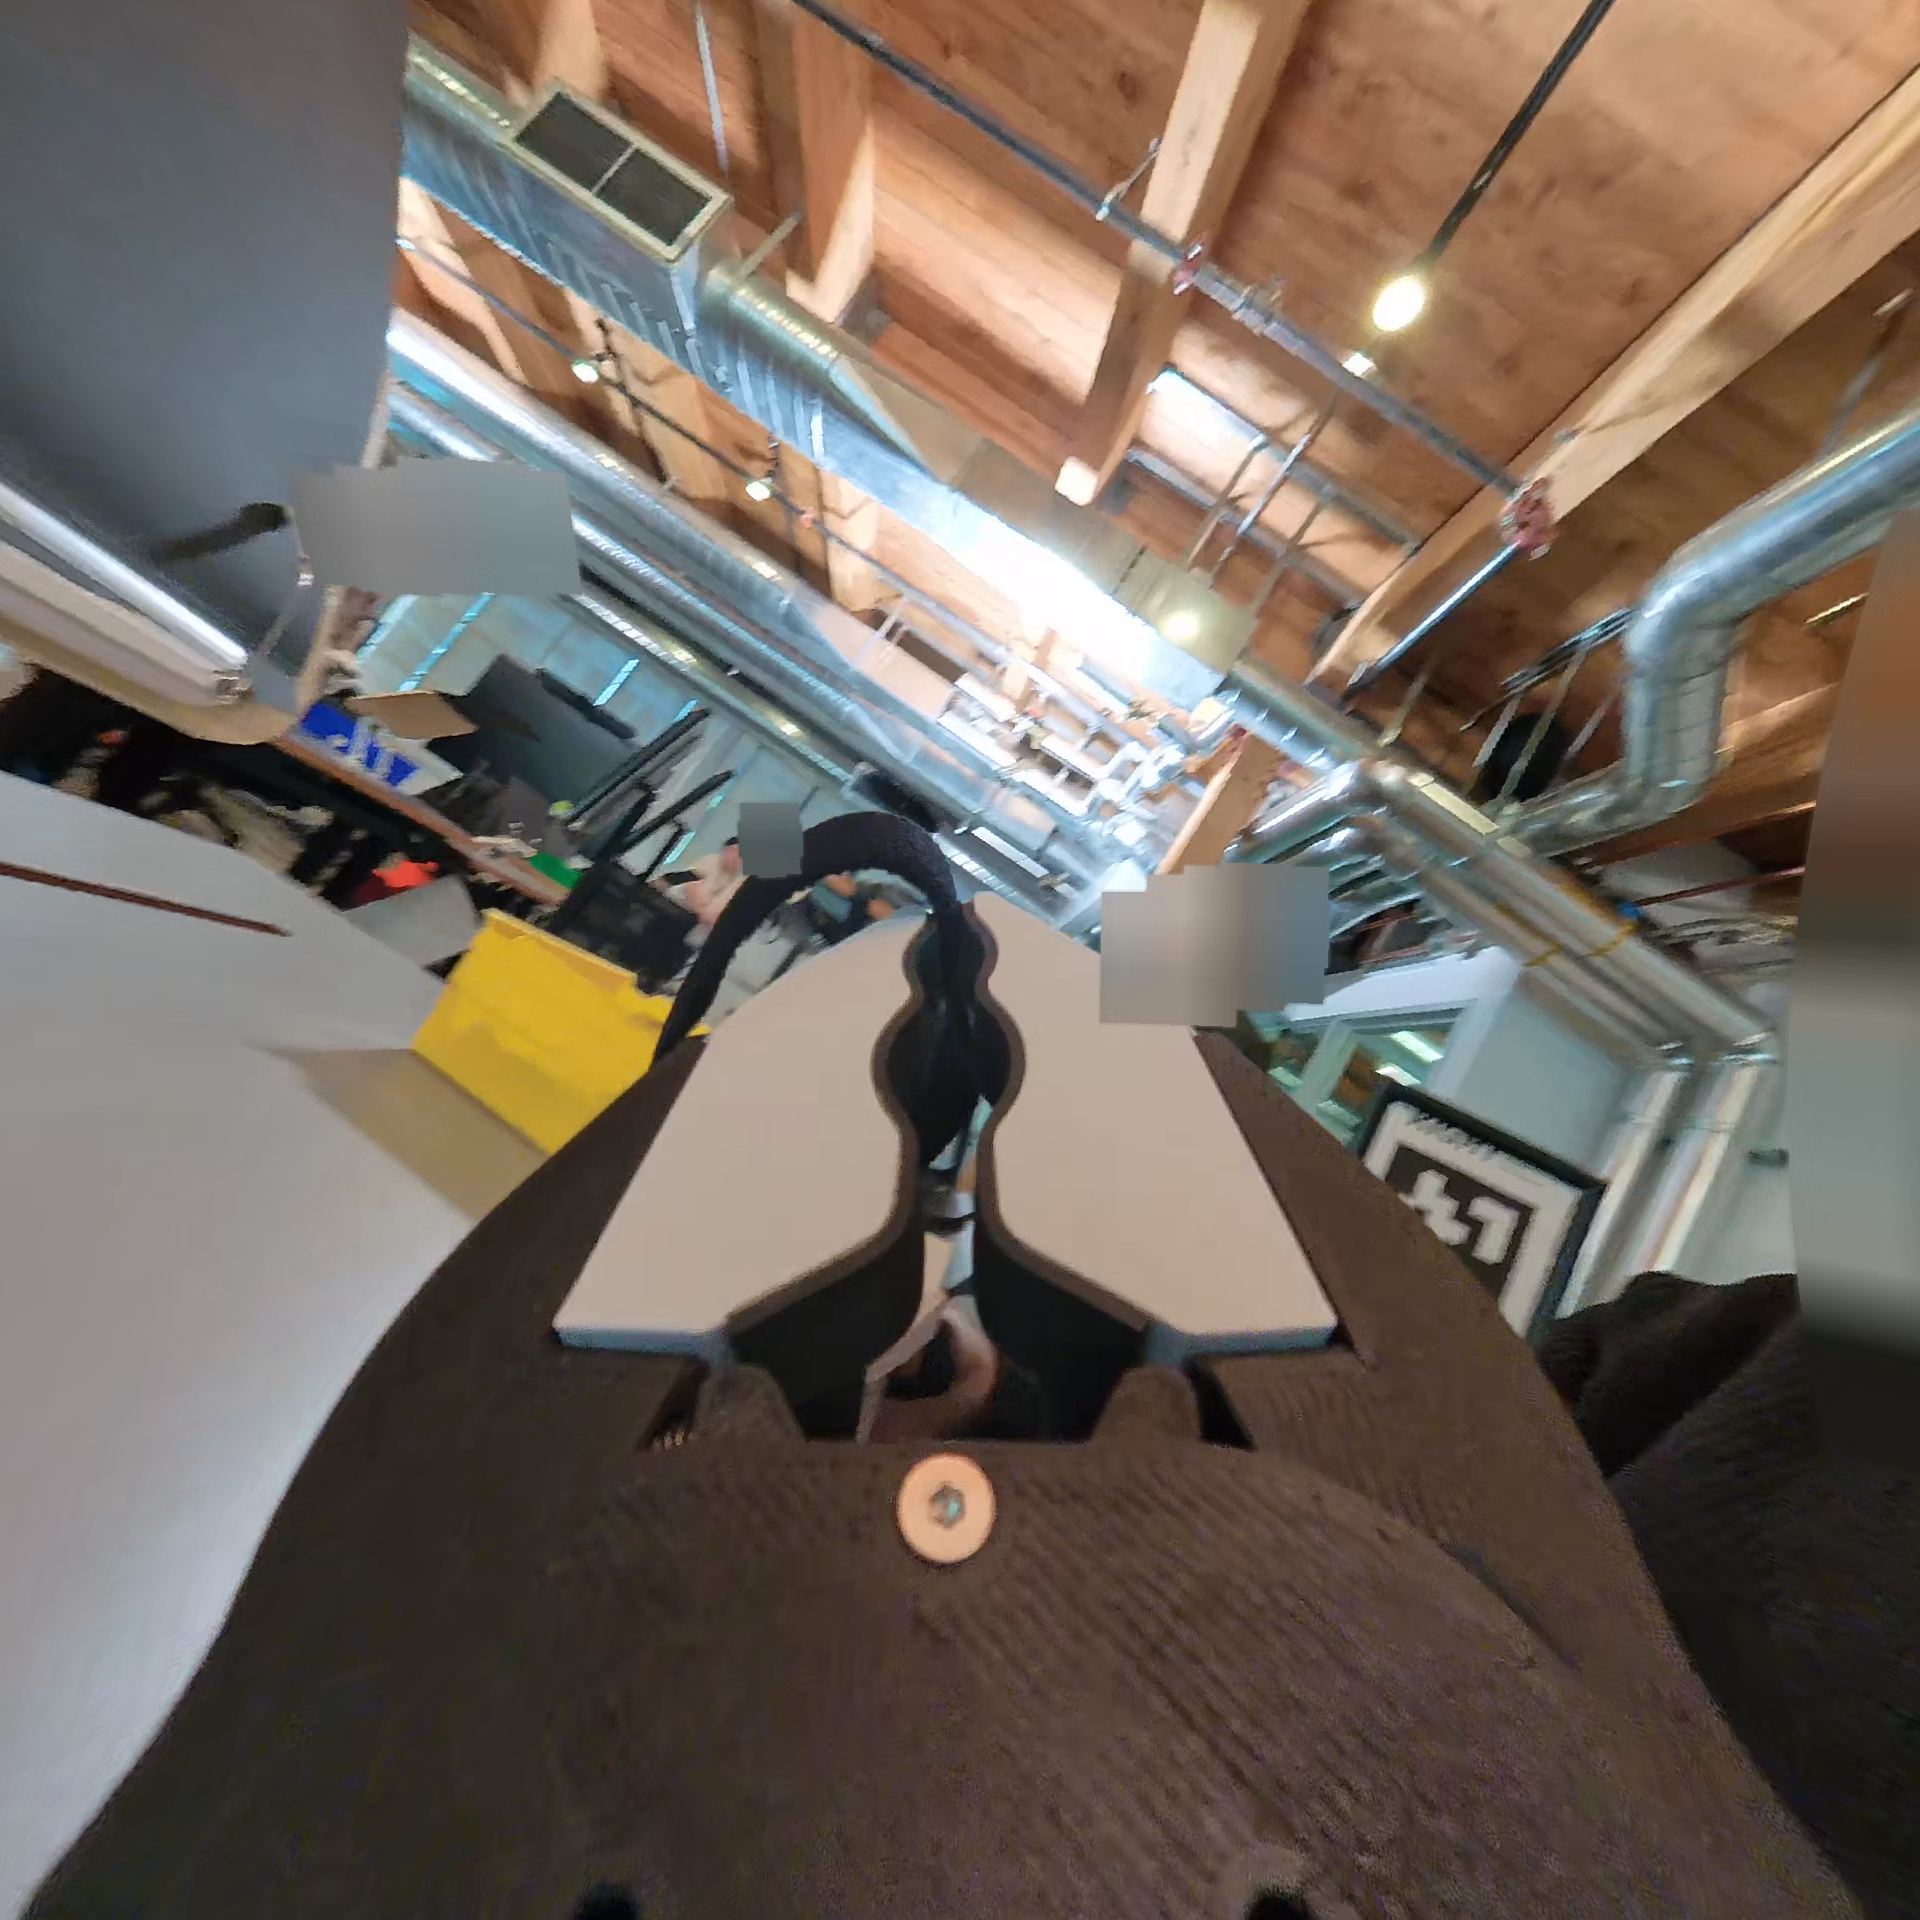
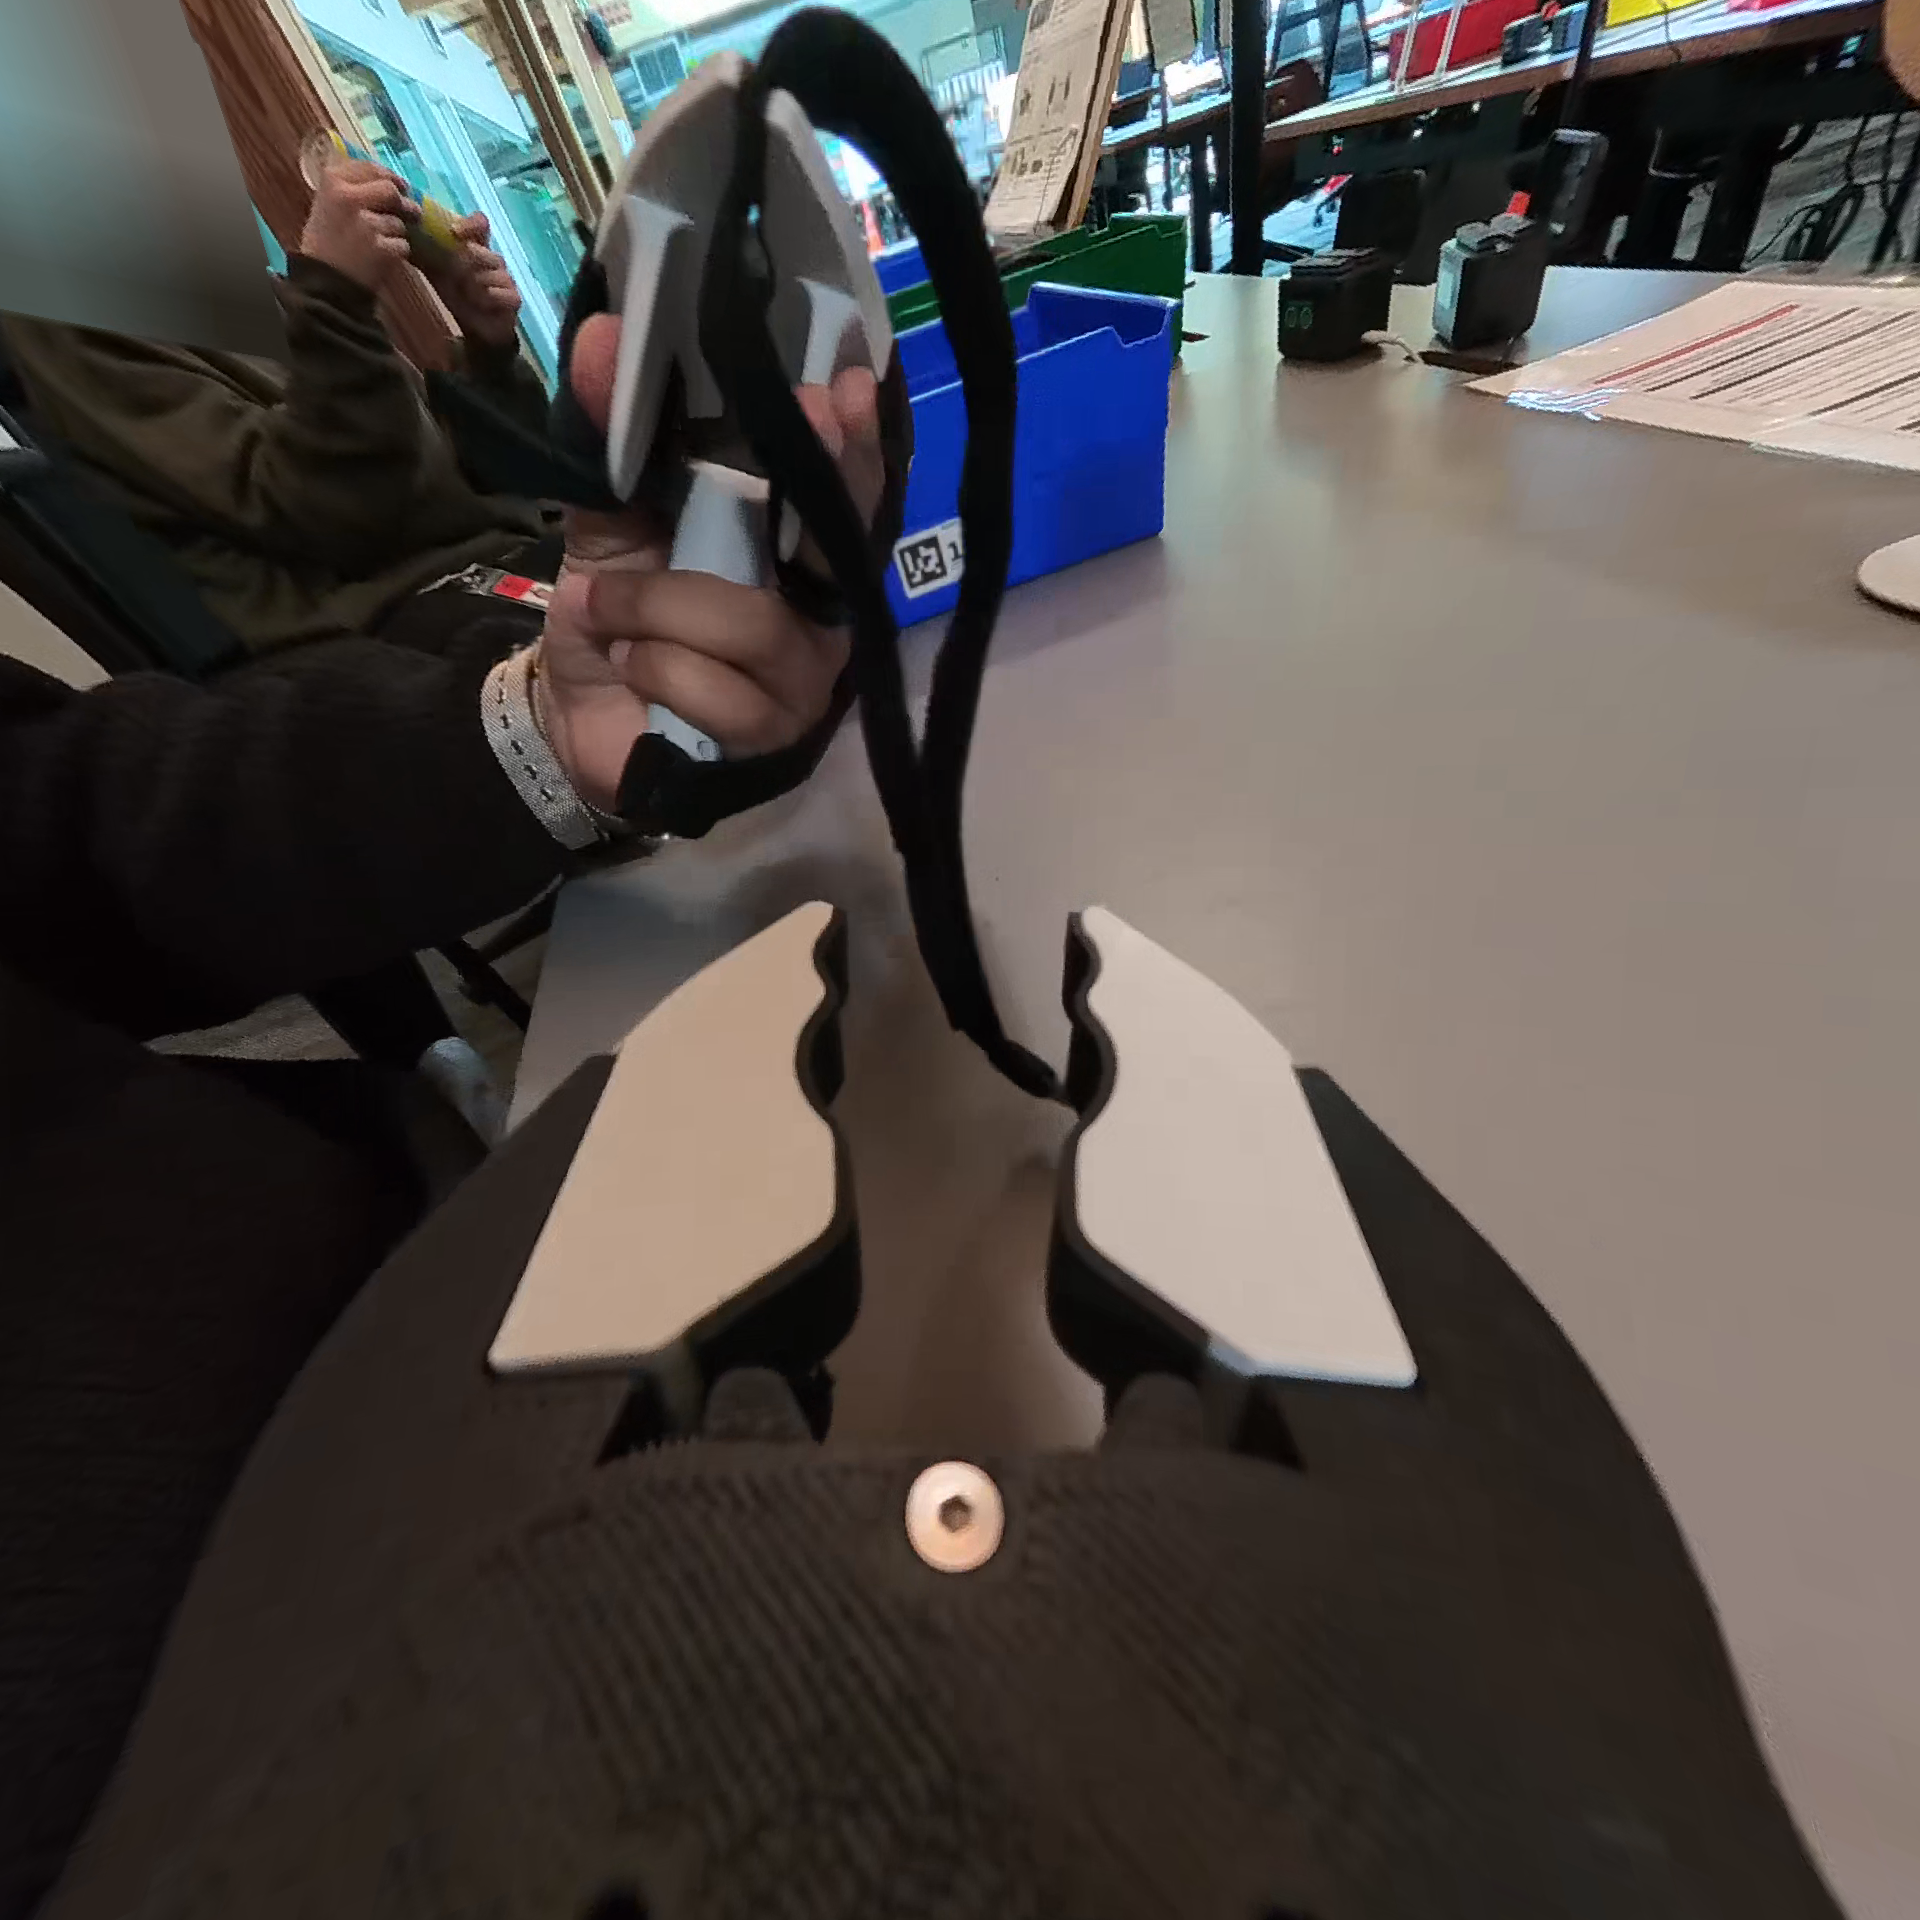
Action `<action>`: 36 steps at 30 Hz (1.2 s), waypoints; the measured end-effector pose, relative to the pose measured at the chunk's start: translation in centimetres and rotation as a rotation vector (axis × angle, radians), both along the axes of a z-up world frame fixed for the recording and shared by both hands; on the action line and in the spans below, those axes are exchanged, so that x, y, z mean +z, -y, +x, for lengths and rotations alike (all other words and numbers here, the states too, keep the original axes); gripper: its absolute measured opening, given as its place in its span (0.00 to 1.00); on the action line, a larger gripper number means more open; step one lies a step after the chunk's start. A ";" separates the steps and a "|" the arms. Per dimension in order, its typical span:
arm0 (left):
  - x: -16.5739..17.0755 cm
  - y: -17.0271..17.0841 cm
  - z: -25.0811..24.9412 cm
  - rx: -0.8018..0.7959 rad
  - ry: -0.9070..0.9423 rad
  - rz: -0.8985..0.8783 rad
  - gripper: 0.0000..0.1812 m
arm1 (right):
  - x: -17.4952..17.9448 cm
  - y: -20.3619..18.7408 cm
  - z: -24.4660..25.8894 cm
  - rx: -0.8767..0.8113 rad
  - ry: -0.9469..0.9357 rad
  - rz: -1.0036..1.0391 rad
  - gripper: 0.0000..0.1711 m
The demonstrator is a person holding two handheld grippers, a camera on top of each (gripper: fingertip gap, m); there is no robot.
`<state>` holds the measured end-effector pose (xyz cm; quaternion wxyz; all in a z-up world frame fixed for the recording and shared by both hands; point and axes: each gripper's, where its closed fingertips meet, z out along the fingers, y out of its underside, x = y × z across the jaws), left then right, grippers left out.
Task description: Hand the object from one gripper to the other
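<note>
1. The left gripper (image 2: 753, 99), held up at far left, pinches a black strap (image 2: 940, 644).
2. The strap hangs lengthwise down between the spread fingers of the right gripper (image 2: 956, 940), above the desk (image 2: 1455, 831).

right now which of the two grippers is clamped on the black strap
The left gripper, fingers shut on the black strap. The right gripper is open; the strap hangs between its fingers, brushing one.

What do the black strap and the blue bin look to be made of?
The black strap looks like soft woven or knit fabric: matte, slightly fuzzy, bending in a limp loop from the shut left gripper. The blue bin looks like moulded plastic: smooth, slightly glossy, with crisp thin walls. Neither is certain.
</note>
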<state>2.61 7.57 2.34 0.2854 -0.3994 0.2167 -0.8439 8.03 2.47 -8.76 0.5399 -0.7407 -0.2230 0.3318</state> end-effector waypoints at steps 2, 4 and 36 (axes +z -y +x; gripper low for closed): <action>0.7 0.3 -0.6 -0.073 0.069 -0.050 0.01 | 0.1 0.0 0.1 0.002 -0.030 -0.013 0.25; 1.2 0.4 -0.9 -0.121 0.107 -0.084 0.01 | 0.1 0.0 0.0 0.014 -0.038 -0.019 0.26; -5.3 1.6 4.3 0.389 -0.468 0.621 0.17 | -4.0 -0.1 4.8 -0.187 0.479 -0.139 0.02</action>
